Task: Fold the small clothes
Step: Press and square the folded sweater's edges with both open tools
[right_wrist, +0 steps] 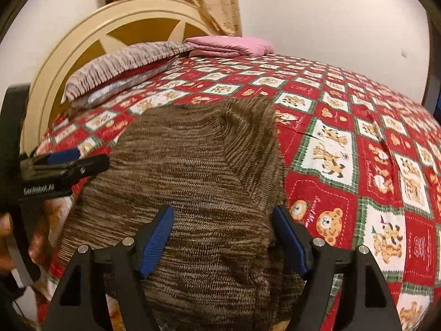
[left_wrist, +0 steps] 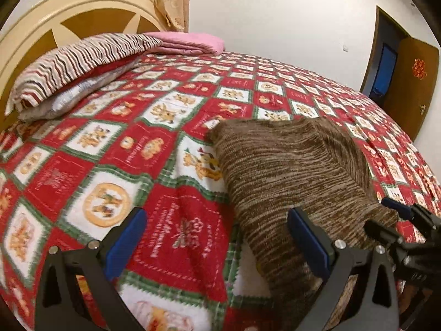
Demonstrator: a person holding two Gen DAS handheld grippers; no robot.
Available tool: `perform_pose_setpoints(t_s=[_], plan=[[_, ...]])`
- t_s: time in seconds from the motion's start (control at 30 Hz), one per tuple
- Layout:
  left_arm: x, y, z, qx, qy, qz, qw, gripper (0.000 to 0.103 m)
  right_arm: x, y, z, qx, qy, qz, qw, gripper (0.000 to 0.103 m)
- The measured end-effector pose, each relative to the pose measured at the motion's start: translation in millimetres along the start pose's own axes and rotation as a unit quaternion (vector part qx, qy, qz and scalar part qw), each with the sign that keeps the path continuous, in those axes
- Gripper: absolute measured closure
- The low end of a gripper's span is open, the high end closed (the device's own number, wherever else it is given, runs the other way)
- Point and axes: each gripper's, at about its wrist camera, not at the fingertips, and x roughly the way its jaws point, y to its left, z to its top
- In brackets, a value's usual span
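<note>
Blue pads of my right tool (right_wrist: 223, 237) stand apart over the near end of the brown knitted garment (right_wrist: 193, 171), which passes between them; neither pad presses the knit, and no grip is evident. My left tool (left_wrist: 217, 237) is spread wide over the red patchwork bedspread (left_wrist: 137, 143) and holds nothing; its right finger (left_wrist: 308, 237) overlaps the garment's left edge. I see the garment lying folded on the bed, well short of the striped pillow (left_wrist: 69, 66) and the pink folded cloth (left_wrist: 190, 42) by the headboard (left_wrist: 35, 27). A hand (right_wrist: 38, 237) grips the left tool's handle.
</note>
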Motion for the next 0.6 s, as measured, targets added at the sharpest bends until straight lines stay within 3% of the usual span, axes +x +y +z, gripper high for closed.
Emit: perform_pose_setpoints(t_s=[0.13,0.33,0.6], plan=[[-34,4,1,0.008,-0.025,-0.004,0.9997,0.000,-30,-3,6,0.037,-0.021,-0.008,0.999,0.028],[-92,6,-4,0.026,-0.074,-0.013,0.9968,0.000,-96,19,4,0.041,-0.087,-0.020,0.995,0.028],[-122,1,-2,0.030,-0.113,-0.018,0.9930,0.000,-137,50,-5,0.016,-0.118,-0.041,0.992,0.028]])
